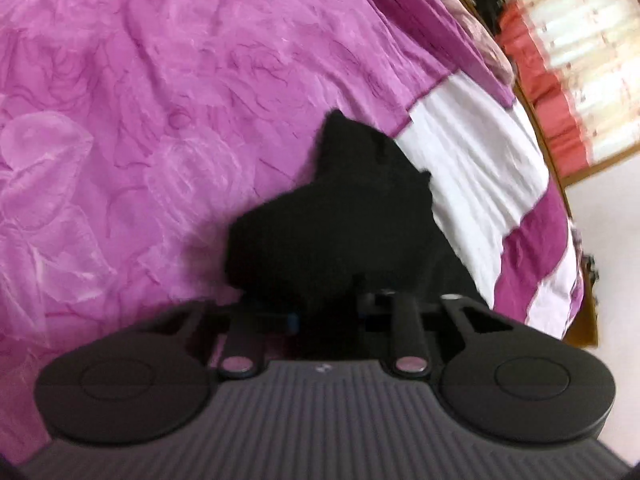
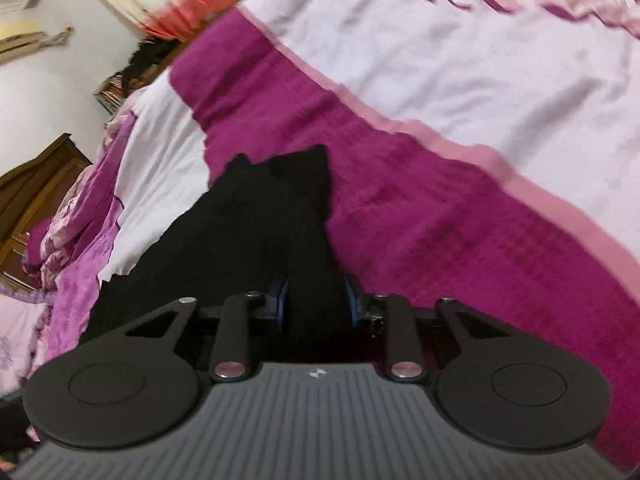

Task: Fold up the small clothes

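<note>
garment: we've got a small black soft-fabric piece of clothing point(image 1: 336, 216), so dark and blurry that we honestly can't tell whether it's a top, shorts or something else.

where it is: lying on the bed's purple, rose-patterned bedspread point(image 1: 132, 112), right where the purple meets a broad white band point(image 1: 472, 168). In the right wrist view the same cloth point(image 2: 256, 224) runs from the white patch across onto the deep magenta stripe point(image 2: 420, 208).

left gripper point(image 1: 326, 316): jaws fairly close together with black fabric bunched right at them; it's all black on black there, so we can't tell if the pads really bite.

right gripper point(image 2: 316, 300): here the blue pads point(image 2: 282, 300) stand either side of a strip of the cloth, narrow gap, and it looks to us like they're pinching it.

how it'll handle: light, floppy, no stiffness at all, we reckon. It'll sag and fold on itself wherever it isn't held, and probably drag a bit on the textured bedspread. Not fragile, not slippery.

where to grab: we'd say two corners of one edge, one per gripper, pinching a single layer close to the hem so it hangs flat.

what could go wrong: catching bedspread along with the cloth, or grabbing two layers.

background: red-trimmed curtain point(image 1: 572, 92) and wooden furniture point(image 2: 32, 196), well apart from the action.
</note>
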The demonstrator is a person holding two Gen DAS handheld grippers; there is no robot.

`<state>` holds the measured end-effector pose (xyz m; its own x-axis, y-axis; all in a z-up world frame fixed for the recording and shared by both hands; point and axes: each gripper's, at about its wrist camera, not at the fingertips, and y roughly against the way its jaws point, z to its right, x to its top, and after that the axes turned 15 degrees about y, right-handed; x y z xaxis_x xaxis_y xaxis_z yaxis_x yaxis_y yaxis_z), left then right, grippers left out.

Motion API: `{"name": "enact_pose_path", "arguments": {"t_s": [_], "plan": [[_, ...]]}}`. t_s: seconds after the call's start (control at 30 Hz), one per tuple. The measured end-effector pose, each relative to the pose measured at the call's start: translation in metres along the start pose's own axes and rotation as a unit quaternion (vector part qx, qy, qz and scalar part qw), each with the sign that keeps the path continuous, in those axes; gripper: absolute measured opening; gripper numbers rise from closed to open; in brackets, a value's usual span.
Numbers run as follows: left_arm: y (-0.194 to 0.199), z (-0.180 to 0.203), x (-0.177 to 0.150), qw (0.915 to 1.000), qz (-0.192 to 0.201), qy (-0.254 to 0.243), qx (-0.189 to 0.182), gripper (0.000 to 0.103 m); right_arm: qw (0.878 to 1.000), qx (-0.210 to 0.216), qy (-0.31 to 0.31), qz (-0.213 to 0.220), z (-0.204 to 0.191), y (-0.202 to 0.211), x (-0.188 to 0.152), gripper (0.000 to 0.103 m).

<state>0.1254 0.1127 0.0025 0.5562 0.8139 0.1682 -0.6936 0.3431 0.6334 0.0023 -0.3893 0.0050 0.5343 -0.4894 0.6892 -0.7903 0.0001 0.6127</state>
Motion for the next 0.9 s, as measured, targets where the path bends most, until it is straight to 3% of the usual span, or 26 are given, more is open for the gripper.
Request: {"name": "enact_pose_path", "arguments": {"t_s": [0.1, 0.17, 0.2, 0.23, 0.3, 0.37, 0.4, 0.43, 0.47, 0.5, 0.53, 0.57, 0.63, 0.67, 0.7, 0.8, 0.87, 0.9], "plan": [[0.003, -0.003, -0.002, 0.9990, 0.042, 0.003, 0.012, 0.016, 0.999, -0.013, 0.028, -0.018, 0.000, 0.004, 0.006, 0.030], [0.006, 0.002, -0.009, 0.9971, 0.071, -0.026, 0.012, 0.016, 0.999, -0.013, 0.031, -0.022, 0.001, 0.003, 0.009, 0.032], [0.007, 0.009, -0.016, 0.9950, 0.084, -0.052, 0.020, 0.019, 0.999, -0.009, 0.033, -0.021, 0.001, 0.004, 0.010, 0.035], [0.010, 0.013, -0.022, 0.9920, 0.096, -0.074, 0.034, 0.021, 0.999, -0.005, 0.036, -0.019, 0.002, 0.005, 0.011, 0.046], [0.019, 0.026, -0.041, 0.9768, 0.147, -0.133, 0.081, 0.044, 0.999, 0.004, 0.032, -0.028, 0.004, 0.003, 0.018, 0.062], [0.035, 0.042, -0.073, 0.9405, 0.232, -0.212, 0.129, 0.061, 0.998, 0.025, 0.009, -0.053, 0.012, 0.004, 0.028, 0.077], [0.044, 0.048, -0.092, 0.9193, 0.271, -0.259, 0.121, 0.063, 0.997, 0.047, 0.003, -0.068, 0.016, 0.003, 0.035, 0.087], [0.052, 0.053, -0.115, 0.8944, 0.300, -0.318, 0.092, 0.063, 0.994, 0.069, -0.004, -0.085, 0.022, -0.001, 0.042, 0.091], [0.059, 0.058, -0.139, 0.8688, 0.311, -0.381, 0.053, 0.070, 0.991, 0.084, -0.013, -0.099, 0.028, -0.006, 0.048, 0.092], [0.064, 0.061, -0.162, 0.8447, 0.305, -0.440, 0.006, 0.084, 0.987, 0.101, -0.026, -0.118, 0.037, -0.013, 0.054, 0.092], [0.067, 0.062, -0.185, 0.8178, 0.284, -0.499, -0.047, 0.091, 0.983, 0.120, -0.040, -0.133, 0.046, -0.019, 0.059, 0.092], [0.068, 0.060, -0.209, 0.7849, 0.257, -0.556, -0.094, 0.101, 0.978, 0.140, -0.068, -0.140, 0.058, -0.024, 0.062, 0.092], [0.062, 0.055, -0.252, 0.7234, 0.221, -0.641, -0.129, 0.101, 0.967, 0.163, -0.133, -0.144, 0.077, -0.027, 0.063, 0.092], [0.053, 0.055, -0.271, 0.7017, 0.209, -0.669, -0.125, 0.101, 0.963, 0.169, -0.152, -0.146, 0.082, -0.027, 0.064, 0.092], [0.044, 0.056, -0.286, 0.6904, 0.193, -0.687, -0.117, 0.101, 0.962, 0.169, -0.153, -0.148, 0.083, -0.025, 0.065, 0.092], [0.021, 0.066, -0.316, 0.6776, 0.135, -0.715, -0.109, 0.101, 0.970, 0.151, -0.115, -0.149, 0.077, -0.017, 0.069, 0.092], [0.005, 0.071, -0.336, 0.6530, 0.116, -0.743, -0.091, 0.100, 0.975, 0.139, -0.095, -0.148, 0.073, -0.013, 0.069, 0.092], [-0.006, 0.073, -0.346, 0.6399, 0.109, -0.757, -0.073, 0.092, 0.976, 0.135, -0.089, -0.148, 0.072, -0.012, 0.068, 0.092]]}}
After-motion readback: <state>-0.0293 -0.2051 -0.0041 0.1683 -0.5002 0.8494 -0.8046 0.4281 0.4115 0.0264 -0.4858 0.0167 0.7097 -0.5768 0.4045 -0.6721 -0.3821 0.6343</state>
